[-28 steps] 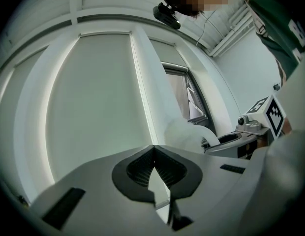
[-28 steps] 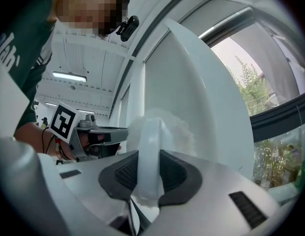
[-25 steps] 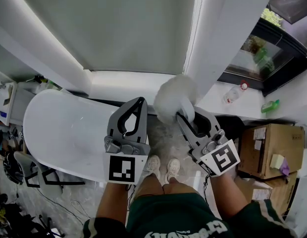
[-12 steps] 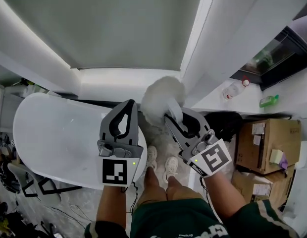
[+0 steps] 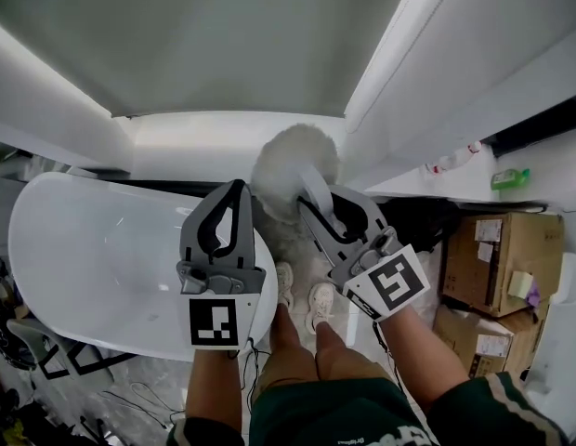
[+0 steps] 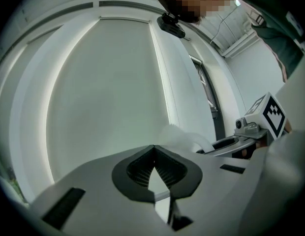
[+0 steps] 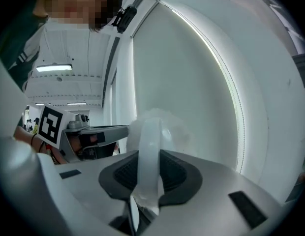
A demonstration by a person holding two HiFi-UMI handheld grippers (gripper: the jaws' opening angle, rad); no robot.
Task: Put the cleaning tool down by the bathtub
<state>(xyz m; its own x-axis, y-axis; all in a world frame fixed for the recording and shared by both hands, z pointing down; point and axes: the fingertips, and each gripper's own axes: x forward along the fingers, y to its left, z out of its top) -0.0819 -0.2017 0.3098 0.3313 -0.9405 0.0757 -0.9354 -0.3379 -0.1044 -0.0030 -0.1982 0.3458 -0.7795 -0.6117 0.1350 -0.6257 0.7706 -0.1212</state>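
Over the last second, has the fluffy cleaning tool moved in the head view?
Yes. The cleaning tool, clamped in the right gripper, has shifted left: farther from the bottle on the ledge and nearer the bathtub.

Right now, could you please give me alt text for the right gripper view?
The right gripper is shut on the white handle of a fluffy cleaning tool, its puffy head just past the jaws. The left gripper shows at the left.

grippers: two, a left gripper (image 5: 237, 189) and a right gripper (image 5: 307, 198)
cleaning tool (image 5: 288, 161): one
bathtub (image 5: 93, 249): one
cardboard boxes (image 5: 497, 263) (image 5: 469, 337): two
bottles (image 5: 451, 163) (image 5: 509, 178): two
shoes (image 5: 287, 283) (image 5: 320, 305): two
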